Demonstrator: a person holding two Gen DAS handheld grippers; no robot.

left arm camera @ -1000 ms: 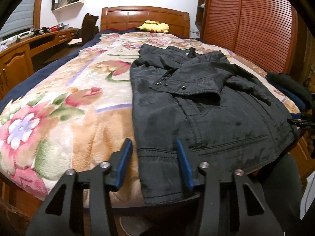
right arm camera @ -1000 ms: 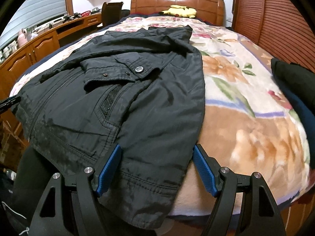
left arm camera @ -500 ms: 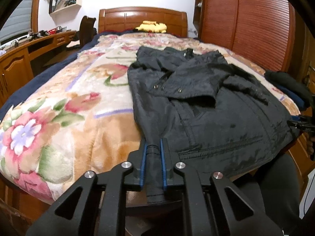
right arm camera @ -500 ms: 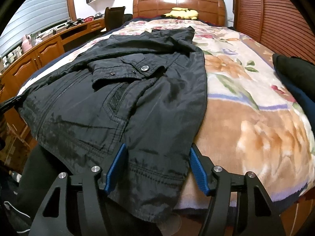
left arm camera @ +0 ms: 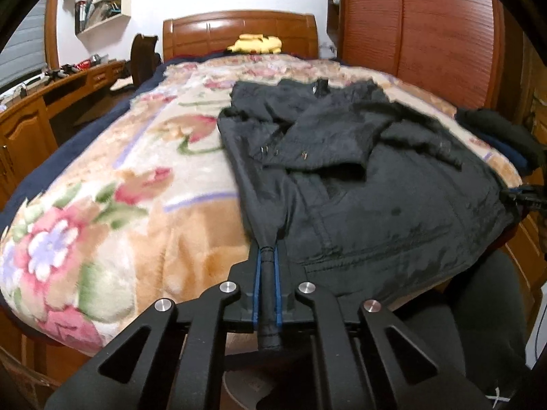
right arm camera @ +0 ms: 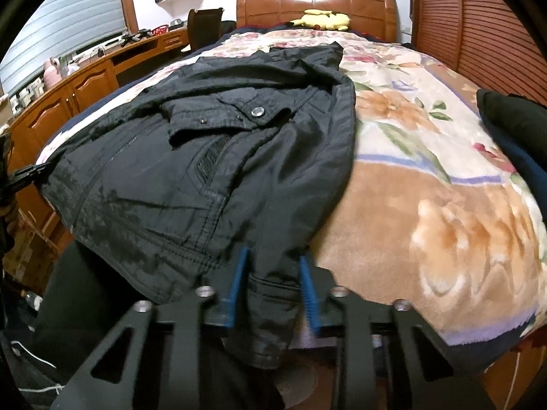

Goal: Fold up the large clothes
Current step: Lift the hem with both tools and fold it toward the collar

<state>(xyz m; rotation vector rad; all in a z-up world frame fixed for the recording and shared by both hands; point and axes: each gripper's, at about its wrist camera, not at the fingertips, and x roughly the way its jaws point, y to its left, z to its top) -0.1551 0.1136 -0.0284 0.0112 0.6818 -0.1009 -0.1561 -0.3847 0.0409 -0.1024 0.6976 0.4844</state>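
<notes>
A black jacket point(left arm camera: 376, 198) lies spread on the floral blanket point(left arm camera: 102, 205) of a bed, its hem hanging over the near edge. My left gripper point(left arm camera: 268, 256) is shut on the hem's left corner, which is pinched into a thin fold between the blue pads. In the right wrist view the jacket point(right arm camera: 222, 171) fills the left half. There my right gripper point(right arm camera: 273, 273) is closing on the hem's right corner, with the cloth bunched between its pads. Each gripper's tip shows at the edge of the other view.
A yellow plush toy point(right arm camera: 324, 18) rests by the wooden headboard point(left arm camera: 239, 30). Dark folded clothes point(right arm camera: 512, 126) sit at the bed's right side. A wooden desk point(right arm camera: 68, 99) runs along the left and a slatted wardrobe point(left arm camera: 427, 27) along the right. A person's dark trouser leg point(left arm camera: 478, 307) stands at the bed's foot.
Both grippers have narrowed around the jacket's hem: the left went from open to pinched tight on the corner, the right from wide to close around bunched cloth. The hem has lifted slightly.
</notes>
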